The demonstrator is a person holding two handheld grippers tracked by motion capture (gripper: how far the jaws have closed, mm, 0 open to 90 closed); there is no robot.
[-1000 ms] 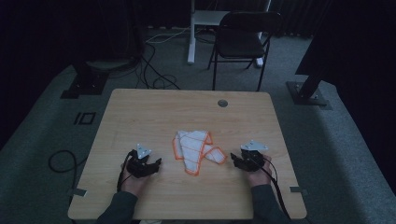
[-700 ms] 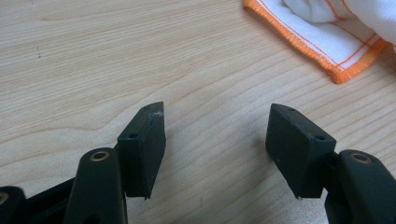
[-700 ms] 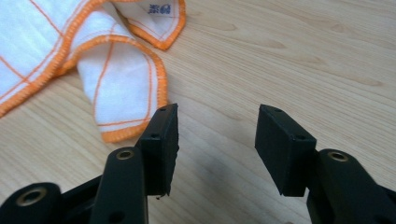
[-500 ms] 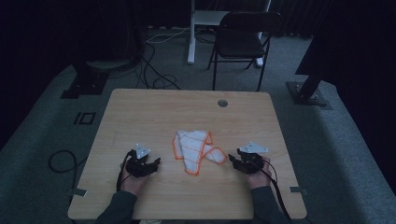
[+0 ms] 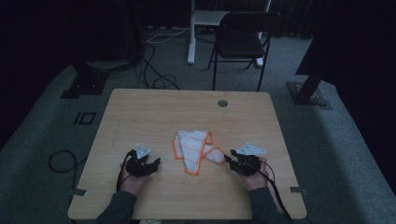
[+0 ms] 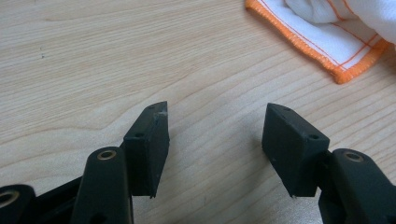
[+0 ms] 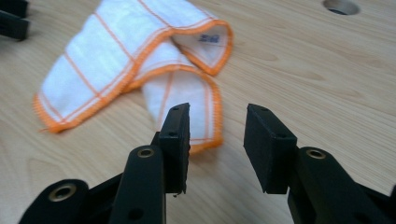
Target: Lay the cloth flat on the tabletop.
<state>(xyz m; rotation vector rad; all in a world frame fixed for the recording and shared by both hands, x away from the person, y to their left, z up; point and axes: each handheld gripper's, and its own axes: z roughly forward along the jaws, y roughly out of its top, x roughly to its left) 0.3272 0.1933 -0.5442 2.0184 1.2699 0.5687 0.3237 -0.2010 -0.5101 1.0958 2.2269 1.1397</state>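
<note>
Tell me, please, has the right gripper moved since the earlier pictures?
Yes. In the high view the right gripper has edged left toward the cloth, which lies unmoved on the table. Its jaws have just been closing, with nothing between them.

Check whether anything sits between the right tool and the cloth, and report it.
Nothing visible does. The right tool points at the white, orange-edged cloth, its jaws apart and just closing with nothing between them. Only bare table separates them from the cloth's nearest fold.
</note>
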